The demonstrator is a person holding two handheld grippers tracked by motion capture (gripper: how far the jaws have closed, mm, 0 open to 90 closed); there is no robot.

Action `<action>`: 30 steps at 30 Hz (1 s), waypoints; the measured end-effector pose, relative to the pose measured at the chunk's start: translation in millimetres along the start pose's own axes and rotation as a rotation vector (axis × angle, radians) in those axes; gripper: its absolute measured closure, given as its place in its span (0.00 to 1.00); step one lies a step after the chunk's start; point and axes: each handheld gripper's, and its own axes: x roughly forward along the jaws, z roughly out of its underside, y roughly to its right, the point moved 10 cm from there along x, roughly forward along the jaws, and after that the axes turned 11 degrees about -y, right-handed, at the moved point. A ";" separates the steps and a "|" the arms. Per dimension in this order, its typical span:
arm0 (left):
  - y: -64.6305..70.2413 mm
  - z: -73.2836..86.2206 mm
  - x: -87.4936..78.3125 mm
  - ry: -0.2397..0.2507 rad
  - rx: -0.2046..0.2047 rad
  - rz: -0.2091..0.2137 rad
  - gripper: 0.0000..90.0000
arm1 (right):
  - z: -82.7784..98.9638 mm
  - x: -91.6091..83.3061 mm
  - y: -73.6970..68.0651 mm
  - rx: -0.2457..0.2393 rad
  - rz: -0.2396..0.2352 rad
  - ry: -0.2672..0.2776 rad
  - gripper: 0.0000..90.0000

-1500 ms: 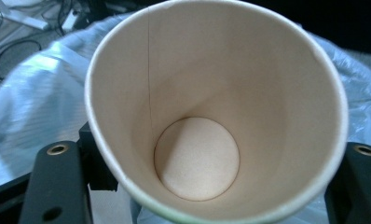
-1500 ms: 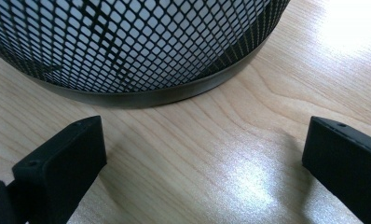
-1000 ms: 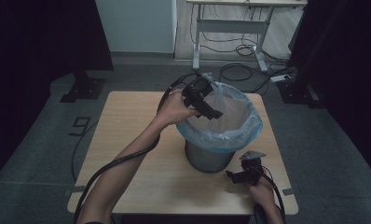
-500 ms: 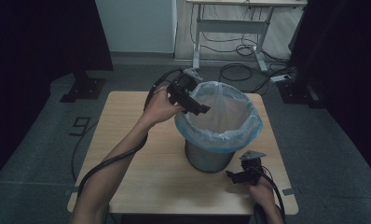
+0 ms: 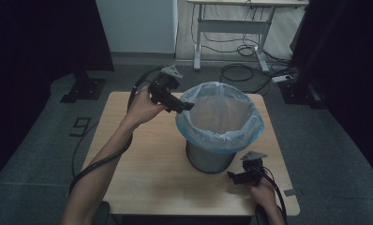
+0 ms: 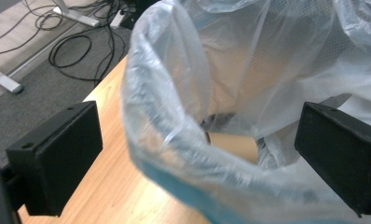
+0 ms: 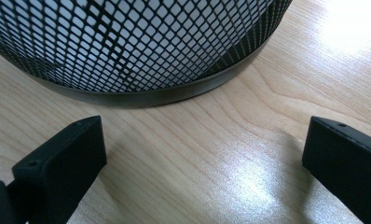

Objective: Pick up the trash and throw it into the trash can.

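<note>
A black mesh bin [image 5: 208,158] stands on the wooden table [image 5: 142,178], lined with a pale blue plastic bag [image 5: 220,112] folded over its rim. My left gripper [image 5: 182,106] is held in the air at the bin's upper left rim, open. In the left gripper view its gripper [image 6: 197,135] has wide jaws framing the bag's edge [image 6: 174,140], and a cardboard tube [image 6: 232,145] shows through the plastic. My right gripper [image 5: 232,177] sits low by the bin's front right base, open. The right gripper view has its gripper [image 7: 204,140] over bare wood facing the mesh wall [image 7: 127,42].
A desk frame [image 5: 231,28] and loose cables [image 5: 241,70] lie on the grey floor behind the table. A black stand base [image 5: 84,89] sits on the floor at the left. Dark curtains close in both sides. Each gripper trails a cable [image 5: 100,159].
My left gripper has drawn back leftward from over the bin's opening to just outside its left rim. The right gripper has stayed still.
</note>
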 end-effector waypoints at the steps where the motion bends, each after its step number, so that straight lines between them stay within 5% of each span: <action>1: -1.7 2.5 -1.6 0.006 -0.005 -0.003 0.01 | 0.0 0.0 0.0 0.000 0.000 0.000 0.00; 17: -21.6 45.2 -18.0 0.050 -0.055 -0.041 0.01 | 0.0 0.0 0.0 0.000 0.000 0.000 0.00; 30: -27.7 90.1 -12.5 0.097 -0.074 -0.053 0.01 | 0.0 0.0 -0.1 0.000 0.000 0.000 0.00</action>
